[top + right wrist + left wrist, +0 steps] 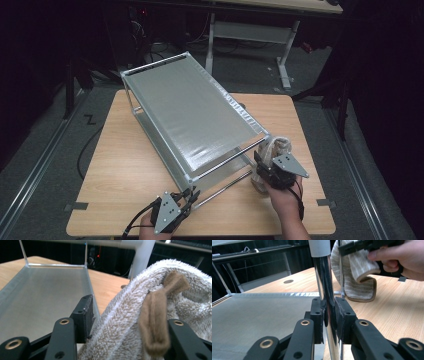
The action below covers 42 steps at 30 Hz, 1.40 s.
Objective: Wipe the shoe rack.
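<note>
So the biggest thing here is the wooden table [125, 165], and sitting on it at an angle is a two-level metal rack [190, 112] with grey mesh shelves, running from the near middle out to the far left. My job right now looks like getting a towel onto that rack, or wiping it down; I can't say for sure which from here.

The towel [272, 150] is a beige striped one with a brown edge, bunched up at the near right corner of the rack, touching the corner post there and partly drooping to the table. In the right gripper view it's a fat wad [140, 322] squeezed between my jaws, so my right gripper [265, 167] is pinching the towel for real.

My left gripper [187, 197] is at the near left corner, pressed together on the shiny upright post [325, 285], basically holding the rack so it doesn't slide.

How I'd do this bit well, I reckon: keep that left clamp firm and low on the post, since the rack looks light and would likely skate on the wood. With the right, lift the towel clear of the corner before pushing it in over the lower shelf [42, 297], otherwise the loose hem [152, 322] could snag on the crossbar.
</note>
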Each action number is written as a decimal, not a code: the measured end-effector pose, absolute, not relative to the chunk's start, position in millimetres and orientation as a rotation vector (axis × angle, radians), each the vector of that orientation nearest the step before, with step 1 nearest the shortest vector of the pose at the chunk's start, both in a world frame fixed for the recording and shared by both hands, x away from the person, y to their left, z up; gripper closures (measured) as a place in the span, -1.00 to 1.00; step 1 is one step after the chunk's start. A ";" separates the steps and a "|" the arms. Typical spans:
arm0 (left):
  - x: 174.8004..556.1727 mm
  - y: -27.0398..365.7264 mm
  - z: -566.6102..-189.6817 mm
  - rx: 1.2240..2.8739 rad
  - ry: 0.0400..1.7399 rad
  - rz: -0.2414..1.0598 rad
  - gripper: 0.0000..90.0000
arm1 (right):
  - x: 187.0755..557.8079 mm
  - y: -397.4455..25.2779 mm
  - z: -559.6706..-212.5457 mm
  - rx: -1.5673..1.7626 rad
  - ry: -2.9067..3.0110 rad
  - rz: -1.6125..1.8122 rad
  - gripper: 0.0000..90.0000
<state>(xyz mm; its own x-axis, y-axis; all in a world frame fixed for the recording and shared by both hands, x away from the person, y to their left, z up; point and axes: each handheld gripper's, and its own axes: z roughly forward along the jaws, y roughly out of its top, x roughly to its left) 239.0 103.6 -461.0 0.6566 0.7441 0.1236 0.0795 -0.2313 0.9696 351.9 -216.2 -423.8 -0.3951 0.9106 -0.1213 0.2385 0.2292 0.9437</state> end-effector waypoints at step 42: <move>239.8 102.8 -460.7 1.727 0.642 0.700 0.72 | 355.3 -196.5 -432.9 1.046 1.843 1.212 0.12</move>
<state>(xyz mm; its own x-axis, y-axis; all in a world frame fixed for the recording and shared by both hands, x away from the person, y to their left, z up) 239.8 102.8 -460.7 0.6771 0.7239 0.1323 0.0696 -0.2420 0.9678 355.3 -196.5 -432.9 -0.4407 0.8907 -0.1116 0.2507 0.2415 0.9375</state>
